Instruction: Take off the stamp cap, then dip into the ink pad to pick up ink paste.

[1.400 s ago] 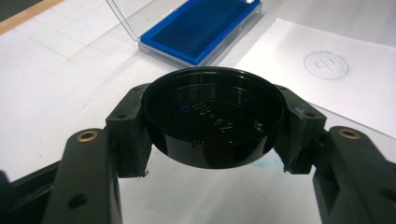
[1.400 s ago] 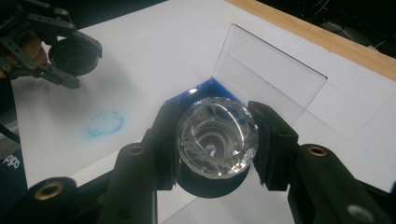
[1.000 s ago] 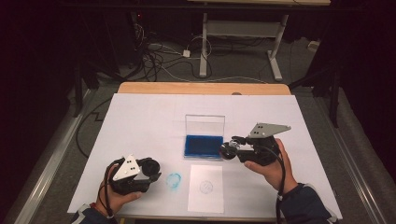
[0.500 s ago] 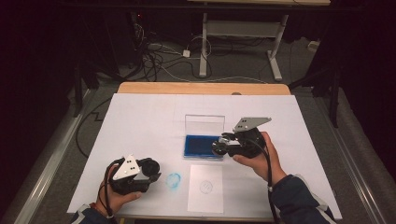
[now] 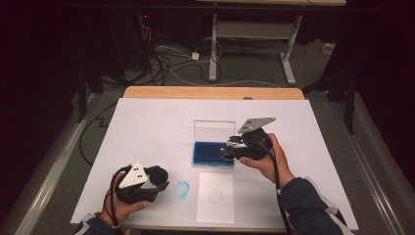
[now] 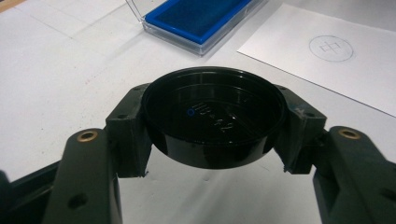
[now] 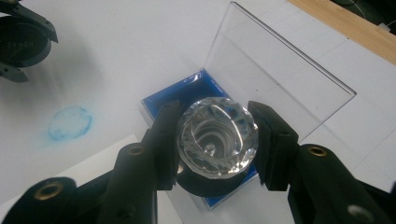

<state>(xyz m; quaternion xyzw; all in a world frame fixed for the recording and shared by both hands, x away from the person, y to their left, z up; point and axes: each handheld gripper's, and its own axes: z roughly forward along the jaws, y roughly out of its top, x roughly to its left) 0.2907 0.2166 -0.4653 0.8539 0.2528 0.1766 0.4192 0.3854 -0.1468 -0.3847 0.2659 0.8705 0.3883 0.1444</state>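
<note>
Stamp (image 7: 217,140) in right gripper (image 7: 217,144) hangs above ink pad (image 7: 198,91), clear lid (image 7: 275,79) behind.

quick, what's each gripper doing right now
Left gripper: shut on the black cap.
Right gripper: shut on the clear stamp, over the blue ink pad.

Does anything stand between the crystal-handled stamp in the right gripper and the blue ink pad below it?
Nothing visible does. The right gripper holds the clear faceted stamp over the blue ink pad; the pad's clear hinged lid stands open behind it.
</note>
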